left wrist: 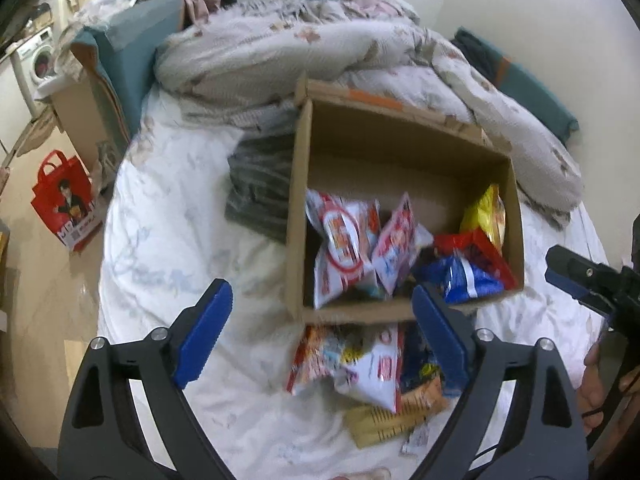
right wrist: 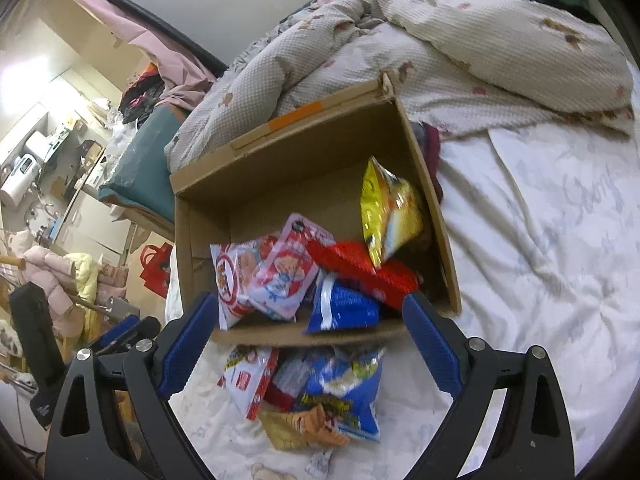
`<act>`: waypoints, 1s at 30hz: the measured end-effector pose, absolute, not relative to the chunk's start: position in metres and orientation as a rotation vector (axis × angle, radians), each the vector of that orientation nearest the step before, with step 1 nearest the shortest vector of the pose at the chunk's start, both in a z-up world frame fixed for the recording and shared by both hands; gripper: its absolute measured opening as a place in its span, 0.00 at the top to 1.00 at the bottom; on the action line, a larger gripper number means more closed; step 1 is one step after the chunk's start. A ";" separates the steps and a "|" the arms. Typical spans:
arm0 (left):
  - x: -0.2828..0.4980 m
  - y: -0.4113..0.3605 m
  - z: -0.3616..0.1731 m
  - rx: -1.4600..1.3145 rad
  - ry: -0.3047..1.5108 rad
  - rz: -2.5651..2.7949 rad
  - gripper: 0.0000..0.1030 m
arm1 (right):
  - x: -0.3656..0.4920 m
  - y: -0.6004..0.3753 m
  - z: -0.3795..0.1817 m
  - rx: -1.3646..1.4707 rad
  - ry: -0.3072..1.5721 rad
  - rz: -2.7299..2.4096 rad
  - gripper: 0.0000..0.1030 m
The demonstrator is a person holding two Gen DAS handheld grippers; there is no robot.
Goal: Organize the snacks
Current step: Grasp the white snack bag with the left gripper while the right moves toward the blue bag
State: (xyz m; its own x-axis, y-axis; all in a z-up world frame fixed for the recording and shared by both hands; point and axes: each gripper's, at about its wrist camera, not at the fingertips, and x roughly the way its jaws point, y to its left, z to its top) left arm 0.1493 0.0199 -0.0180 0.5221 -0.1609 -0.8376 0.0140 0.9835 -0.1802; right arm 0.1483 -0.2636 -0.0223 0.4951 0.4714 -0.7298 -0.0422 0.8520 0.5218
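A: Nearest? 
B: Left gripper (left wrist: 322, 330) and right gripper (right wrist: 310, 340), both spread wide, holding nothing, low centre. 
A: Beyond? 
B: Loose snack packets (right wrist: 320, 396) on the bedsheet (right wrist: 540, 260), then more inside the cardboard box (right wrist: 304, 152), mid-frame.

White patterned bed sheet (left wrist: 168, 240) under everything. Rumpled floral quilt (left wrist: 280, 56) heaped at far end of bed. Dark folded garment (left wrist: 260, 188) on sheet, touching quilt's near edge. Teal cushion (left wrist: 132, 60) at bed's left edge. On floor — red tote bag (left wrist: 66, 200). Washing machine (left wrist: 38, 58) far left, small and blurred.
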 end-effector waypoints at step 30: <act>0.141 -0.019 -0.119 -0.152 1.363 -0.248 0.50 | 0.132 -0.260 -0.058 0.514 1.176 0.300 0.07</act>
State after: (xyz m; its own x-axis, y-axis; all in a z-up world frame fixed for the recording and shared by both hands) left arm 0.1413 -0.0191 -0.1186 0.1864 -0.2628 -0.9467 0.0875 0.9642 -0.2505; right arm 0.1321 -0.2603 -0.0584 0.3642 0.4819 -0.7970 0.0404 0.8468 0.5304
